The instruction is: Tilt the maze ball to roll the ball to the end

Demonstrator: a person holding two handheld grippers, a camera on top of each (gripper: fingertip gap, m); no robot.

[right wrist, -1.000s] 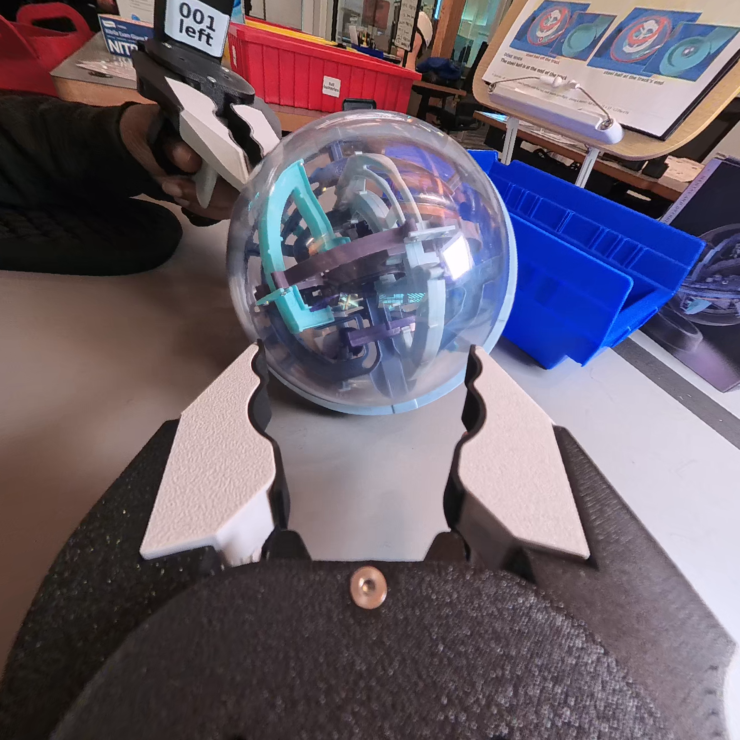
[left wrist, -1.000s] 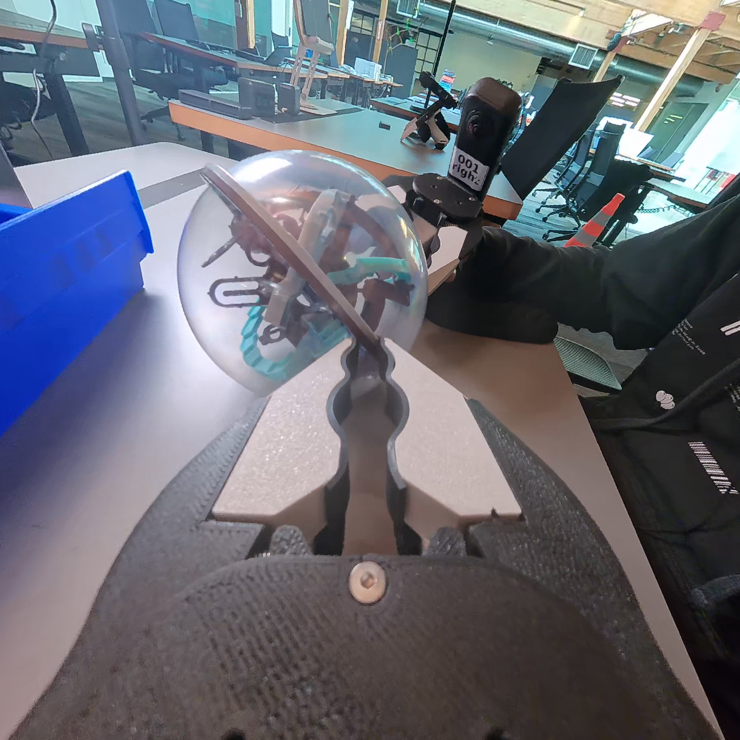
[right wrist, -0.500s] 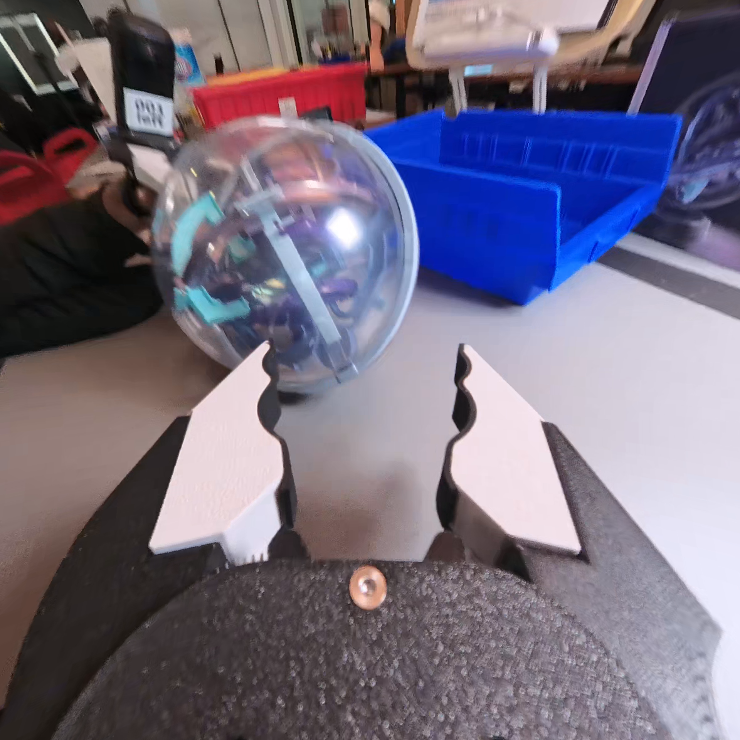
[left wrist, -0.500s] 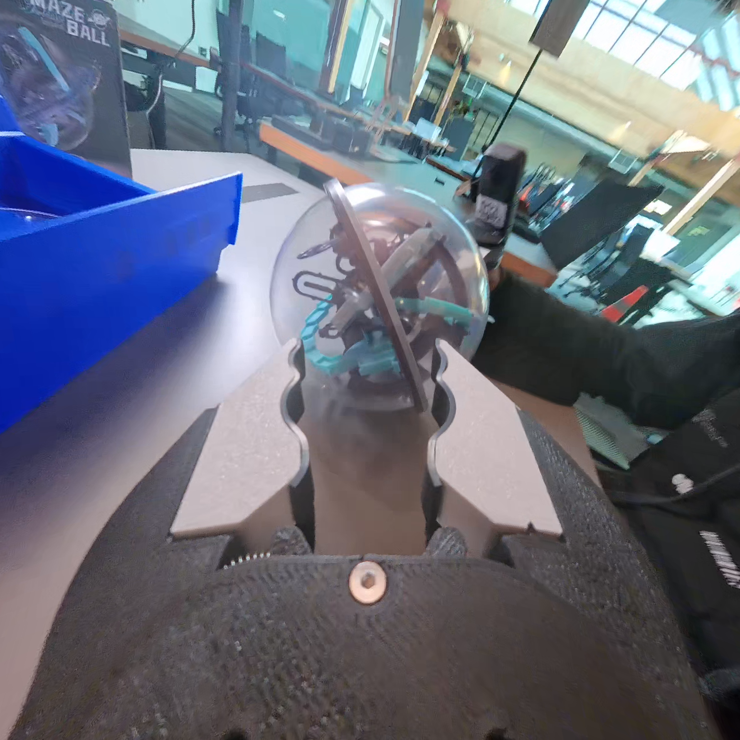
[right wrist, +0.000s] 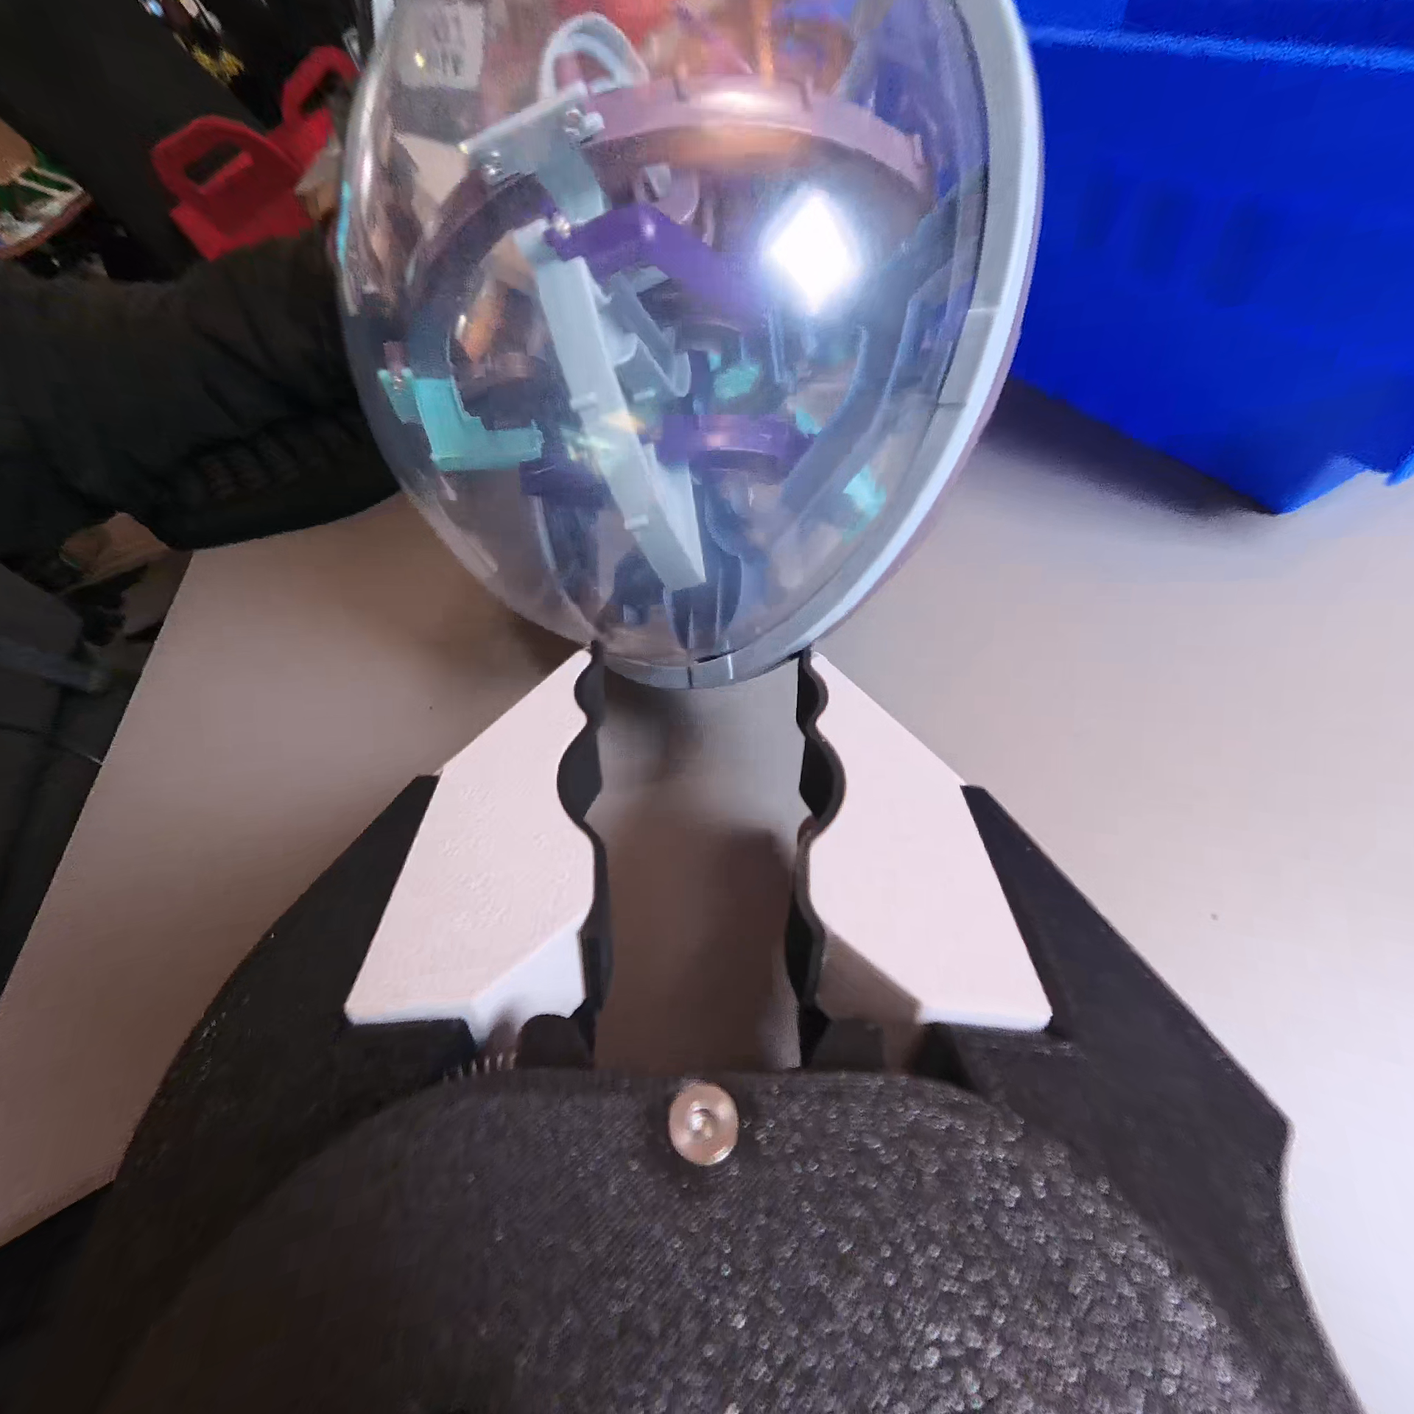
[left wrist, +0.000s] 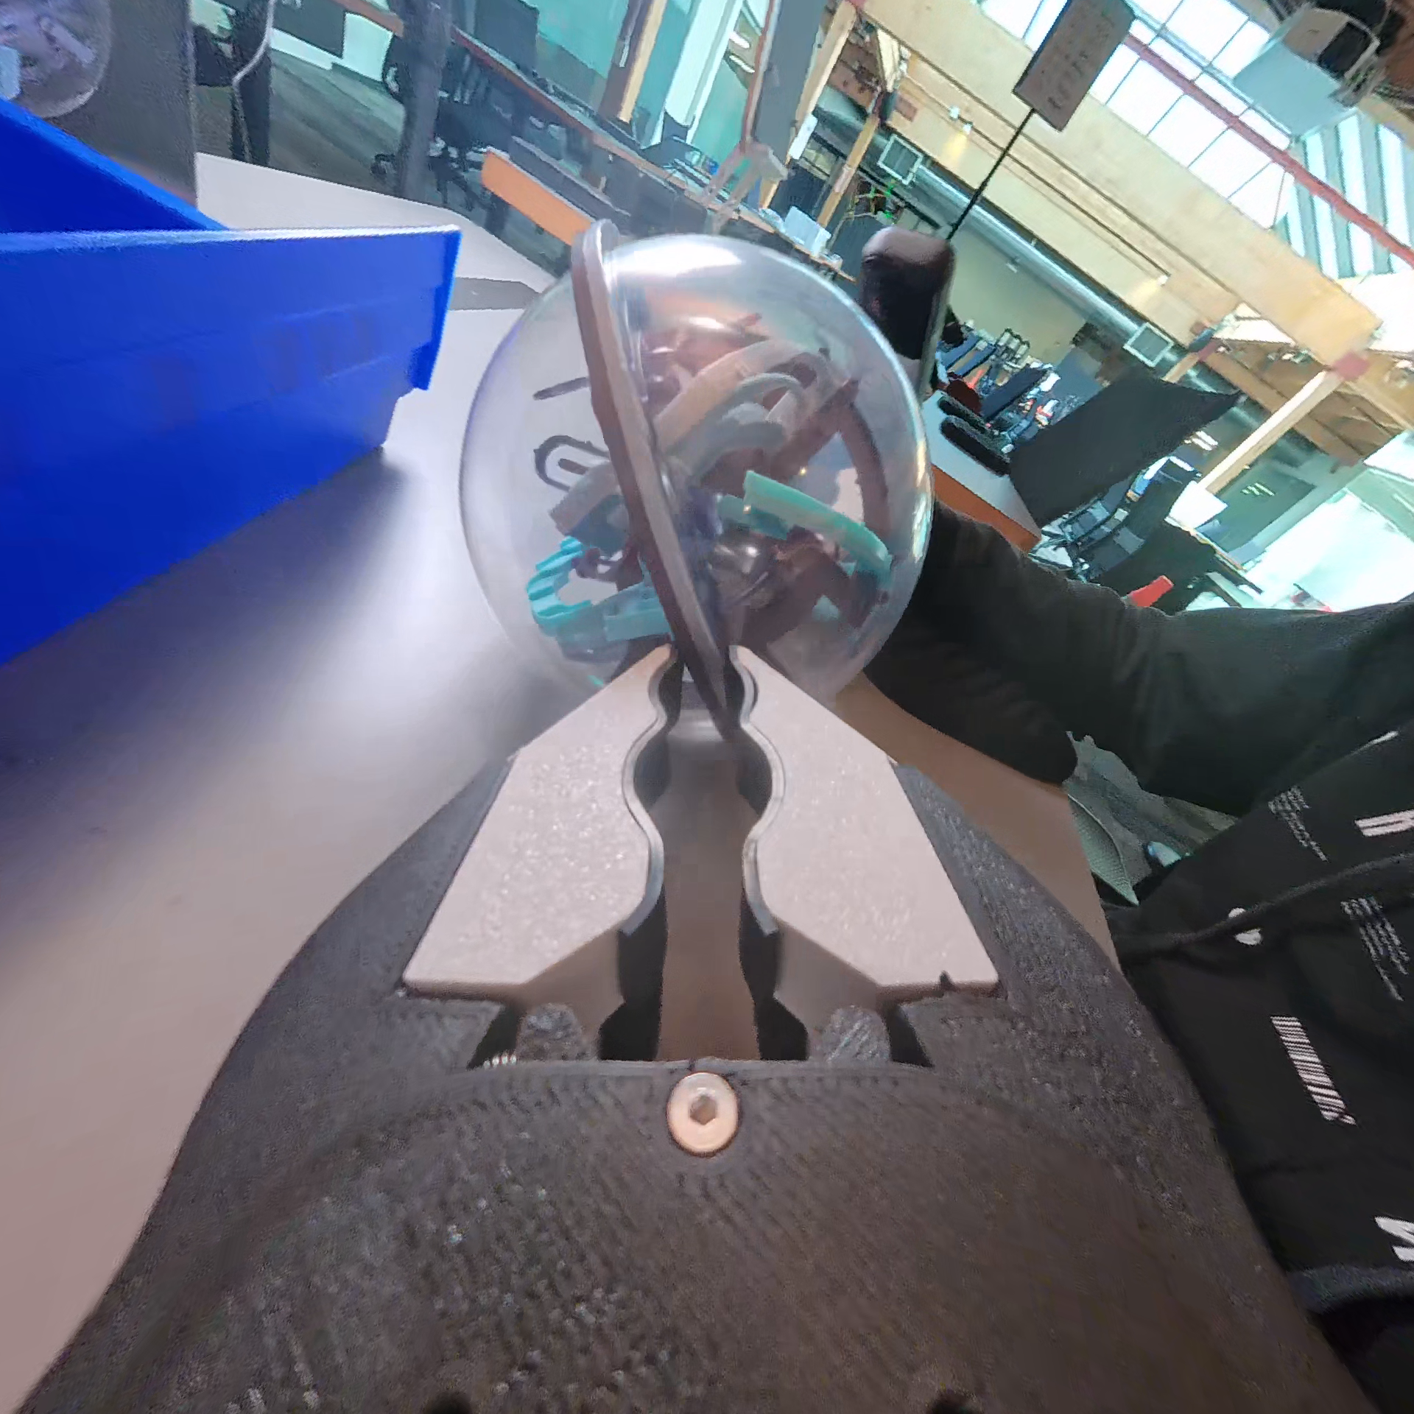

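Left gripper (left wrist: pixel 702 689), re-closed, pinches the maze ball's (left wrist: pixel 692 459) rim at frame centre; right gripper (right wrist: pixel 696 673) has narrowed, fingertips touching its shell, ready for tilting.

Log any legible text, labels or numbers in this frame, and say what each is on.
Nothing can be quoted as legible.
Hanging sign: lettering too small to read.
Black garment: white print, sideways and too small.
White label seen through the maze ball: blurred.
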